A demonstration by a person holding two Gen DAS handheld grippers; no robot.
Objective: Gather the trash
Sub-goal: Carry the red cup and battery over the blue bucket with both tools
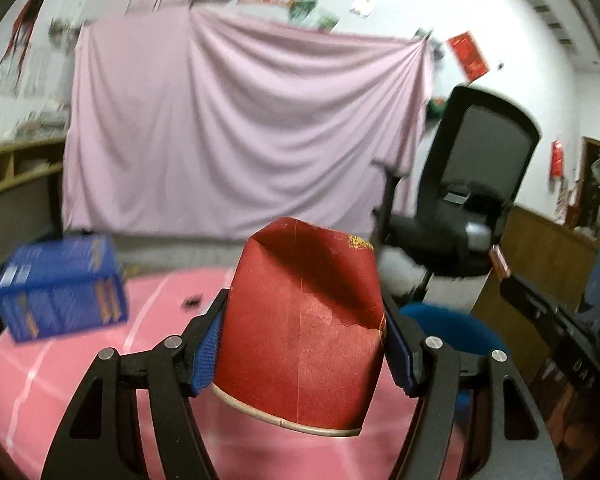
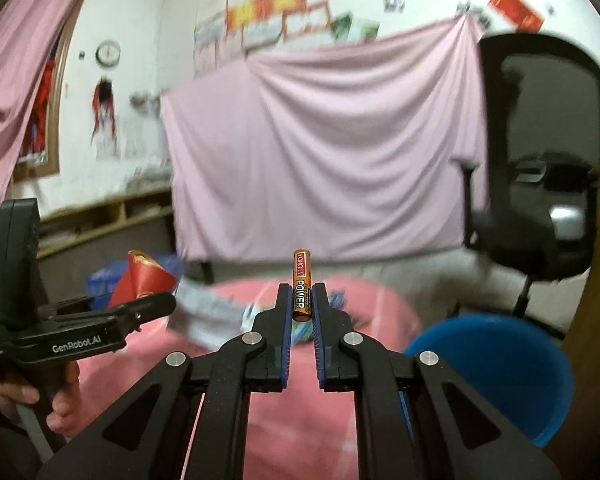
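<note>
My left gripper (image 1: 304, 320) is shut on a crushed red paper cup (image 1: 304, 328), held above the pink round table (image 1: 60, 392). The cup's rim faces the camera and its top is folded and torn. In the right wrist view the left gripper (image 2: 156, 304) shows at the left with the red cup (image 2: 142, 278) in it. My right gripper (image 2: 302, 300) is shut on an orange and black battery (image 2: 301, 286), held upright between the blue pads above the table (image 2: 300, 420).
A blue box (image 1: 62, 288) lies on the table's left. A small dark item (image 1: 191, 302) lies further back. A blue bin (image 2: 496, 372) stands to the right of the table, beside a black office chair (image 2: 540, 152). Papers (image 2: 212, 308) lie blurred on the table.
</note>
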